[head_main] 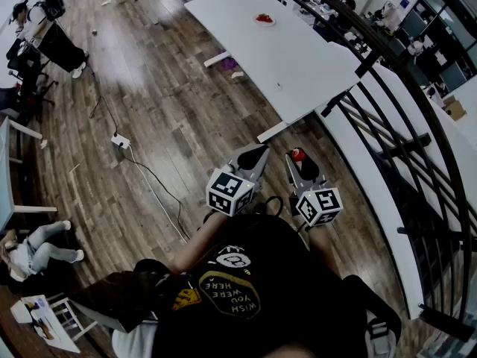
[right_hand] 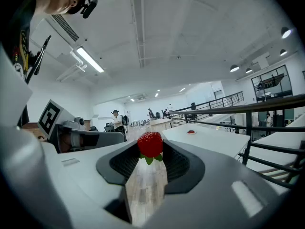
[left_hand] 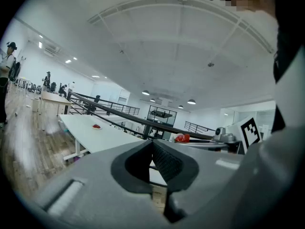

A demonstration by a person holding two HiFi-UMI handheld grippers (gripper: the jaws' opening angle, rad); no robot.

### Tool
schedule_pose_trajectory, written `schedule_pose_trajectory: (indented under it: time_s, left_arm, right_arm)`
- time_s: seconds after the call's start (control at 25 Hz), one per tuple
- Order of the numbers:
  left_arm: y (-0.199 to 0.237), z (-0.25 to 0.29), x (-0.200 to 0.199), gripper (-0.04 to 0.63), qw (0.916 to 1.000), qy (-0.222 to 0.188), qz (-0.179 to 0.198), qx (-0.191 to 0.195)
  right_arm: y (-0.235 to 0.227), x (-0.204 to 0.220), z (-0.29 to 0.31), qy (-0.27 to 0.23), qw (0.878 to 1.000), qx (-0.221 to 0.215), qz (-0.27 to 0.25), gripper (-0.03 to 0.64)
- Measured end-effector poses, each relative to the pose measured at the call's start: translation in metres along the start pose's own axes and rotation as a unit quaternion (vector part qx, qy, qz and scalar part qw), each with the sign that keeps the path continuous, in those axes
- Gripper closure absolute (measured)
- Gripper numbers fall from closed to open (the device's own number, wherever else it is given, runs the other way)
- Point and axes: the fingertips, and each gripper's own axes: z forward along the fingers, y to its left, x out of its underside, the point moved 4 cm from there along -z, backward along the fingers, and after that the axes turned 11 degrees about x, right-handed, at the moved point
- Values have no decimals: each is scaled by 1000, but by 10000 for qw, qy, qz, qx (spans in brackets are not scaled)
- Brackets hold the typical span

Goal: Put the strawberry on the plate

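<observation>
- Right gripper (head_main: 299, 159) (right_hand: 150, 151): clenched on a red strawberry (head_main: 297, 154) (right_hand: 150, 144), which sits between the jaw tips with its green leaves pointing down. It is held in the air above the wooden floor (head_main: 171, 110).
- Left gripper (head_main: 258, 153) (left_hand: 152, 145): jaws closed tip to tip, with nothing between them. It is held just beside the right gripper, level with it.
- Plate (head_main: 264, 19) (right_hand: 191, 132) (left_hand: 96, 126): small, with something red already on it. It lies on the far part of a white table (head_main: 291, 58), well apart from both grippers.
- Black railing (head_main: 387, 88): runs along the right side, past the table.
</observation>
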Motion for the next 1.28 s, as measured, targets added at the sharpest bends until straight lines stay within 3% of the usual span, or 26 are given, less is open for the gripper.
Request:
schedule_pose_trajectory:
  time_s: [0.52, 0.8, 1.28]
  left_arm:
    - [18, -16, 1, 591, 9998, 23, -137, -152]
    - [36, -28, -2, 591, 9998, -26, -153, -117]
    - [47, -37, 2, 592, 9975, -134, -627, 285]
  right_arm:
    - [12, 3, 15, 115, 9999, -36, 6, 459]
    - [24, -2, 31, -77, 9999, 15, 148, 457]
    - [44, 2, 39, -18, 9991, 184, 370, 457]
